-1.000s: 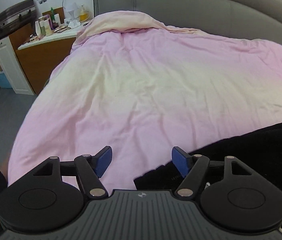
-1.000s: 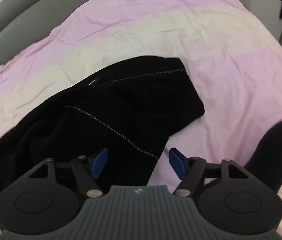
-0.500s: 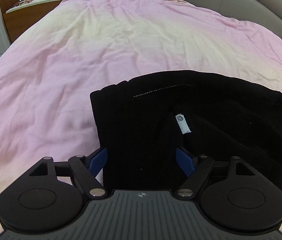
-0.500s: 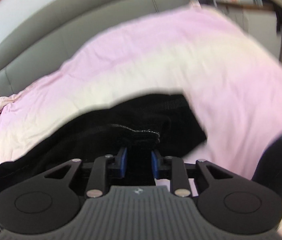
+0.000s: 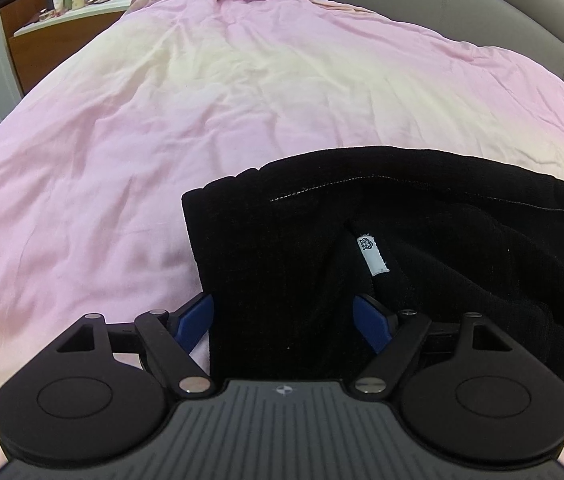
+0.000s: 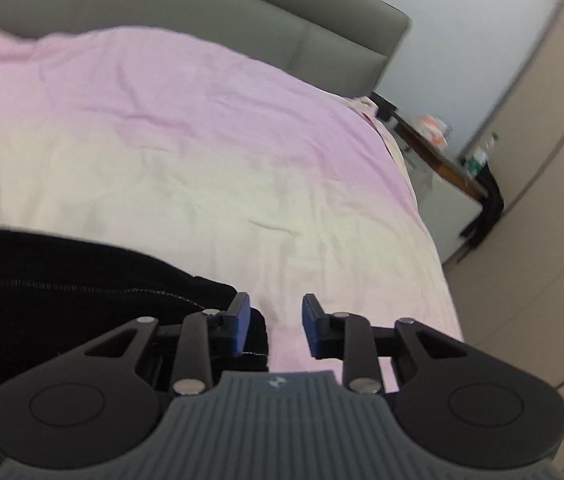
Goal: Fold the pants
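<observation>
1. Pants (image 5: pixel 422 248): black, bunched rather than flat, lying on the pink duvet (image 5: pixel 201 100) at the near edge of the bed. In your left wrist view they fill the 3 to 6 o'clock part; a white label (image 5: pixel 372 254) shows inside the waist opening.
2. Left gripper (image 5: pixel 284 318): jaws spread wide and straddling the near-left corner of the fabric. The cloth runs between the blue pads, but neither pad presses on it, so nothing is gripped.
3. Right gripper (image 6: pixel 273 330): jaws partway apart and opening. The hem end of the pants (image 6: pixel 81 292) sits at 9 o'clock of the gap, touching or just behind the left pad (image 6: pixel 240 328); between the pads you see only bare duvet (image 6: pixel 201 180). Nothing is held. This view is blurred.
4. Step in hand, as a judgement: laying out and taking hold of the corners, before any fold.
5. Next move calls for: closing your left jaws on the corner already between them, and bringing your right gripper back towards 9 o'clock to catch the hem, then pulling the two apart to flatten the cloth.
</observation>
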A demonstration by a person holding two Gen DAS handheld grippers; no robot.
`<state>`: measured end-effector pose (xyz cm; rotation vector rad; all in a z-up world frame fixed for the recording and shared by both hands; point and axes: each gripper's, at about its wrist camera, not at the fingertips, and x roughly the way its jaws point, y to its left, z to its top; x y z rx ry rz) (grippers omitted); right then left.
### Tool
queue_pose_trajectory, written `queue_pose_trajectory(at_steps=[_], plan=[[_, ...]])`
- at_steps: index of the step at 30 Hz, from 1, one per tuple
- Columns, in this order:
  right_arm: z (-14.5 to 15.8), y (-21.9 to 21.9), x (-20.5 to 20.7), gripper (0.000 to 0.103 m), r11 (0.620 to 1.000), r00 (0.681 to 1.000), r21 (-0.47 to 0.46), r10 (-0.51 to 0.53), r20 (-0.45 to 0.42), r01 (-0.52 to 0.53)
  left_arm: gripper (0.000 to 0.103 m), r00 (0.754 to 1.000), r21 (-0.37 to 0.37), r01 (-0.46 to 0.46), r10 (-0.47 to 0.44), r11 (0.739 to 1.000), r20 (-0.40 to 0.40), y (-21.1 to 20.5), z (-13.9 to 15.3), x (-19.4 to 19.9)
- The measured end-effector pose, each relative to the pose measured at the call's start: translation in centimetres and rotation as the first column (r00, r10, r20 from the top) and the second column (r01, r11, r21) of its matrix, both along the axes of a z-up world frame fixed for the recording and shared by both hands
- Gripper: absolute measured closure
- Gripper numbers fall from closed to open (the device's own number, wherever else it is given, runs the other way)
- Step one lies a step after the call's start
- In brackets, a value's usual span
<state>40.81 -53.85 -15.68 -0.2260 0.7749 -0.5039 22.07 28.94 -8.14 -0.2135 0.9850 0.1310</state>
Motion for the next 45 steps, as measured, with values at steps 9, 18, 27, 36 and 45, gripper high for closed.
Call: queue_pose_trajectory(at_steps=[9, 18, 27, 36, 45], plan=[[-3.3, -4.2, -7.0, 0.052, 0.693, 0.956, 0.715, -0.263, 0.133, 0.091, 0.012, 0.998, -0.063, -0.055, 0.054, 0.997, -0.013, 0.9, -0.5, -0.3], [-10.0, -2.5, -7.9, 0.054, 0.375, 0.859, 0.917, -0.505, 0.081, 0.134, 0.012, 0.996, -0.079, -0.083, 0.082, 0.993, -0.018, 0.7, -0.9, -0.7], [-0.8, -3.0, -9.9, 0.102, 0.637, 0.8, 0.762, -0.397, 0.45, -0.113, 0.011, 0.997, -0.103, -0.082, 0.081, 0.991, -0.018, 0.9, -1.5, -0.8], [-6.8, -4.4, -8.4, 0.061, 0.631, 0.892, 0.75, -0.434, 0.127, 0.2, 0.012, 0.998, -0.085, -0.069, 0.068, 0.994, -0.014, 0.7, -0.9, -1.3], [-8.7, -3.5, -13.4, 0.027, 0.419, 0.864, 0.902, -0.486, 0.128, 0.102, 0.011, 0.983, -0.244, -0.18, 0.183, 0.953, -0.01, 2.4, -0.1, -4.6]])
